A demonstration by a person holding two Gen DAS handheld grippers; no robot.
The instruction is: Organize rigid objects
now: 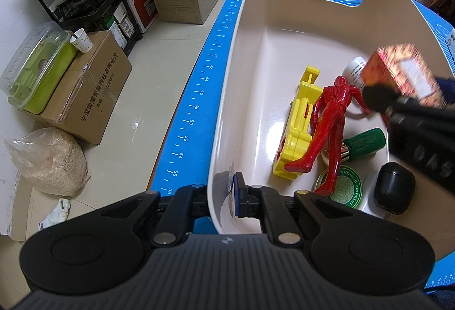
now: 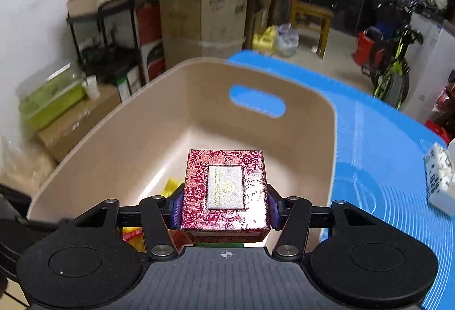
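Red brocade box (image 2: 224, 192) is sitting clamped between your right hand-held gripper (image 2: 224, 210) pads, over the bin (image 2: 310, 122). You are pinching the bin's near wall with the closed left hand-held gripper (image 1: 237, 197); keep steadying. Aim past the figure (image 1: 327, 122), release low. Blur is hiding the box's underside and landing spot.

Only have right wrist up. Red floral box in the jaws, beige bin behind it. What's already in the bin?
Observer: Left wrist shows a yellow toy and a red figure lying on the bin floor.
Operator: Anything else?
Observer: A green ointment tin, a green-capped bottle and a black case.
Operator: Left gripper?
Observer: The left gripper is shut on the bin's near wall.
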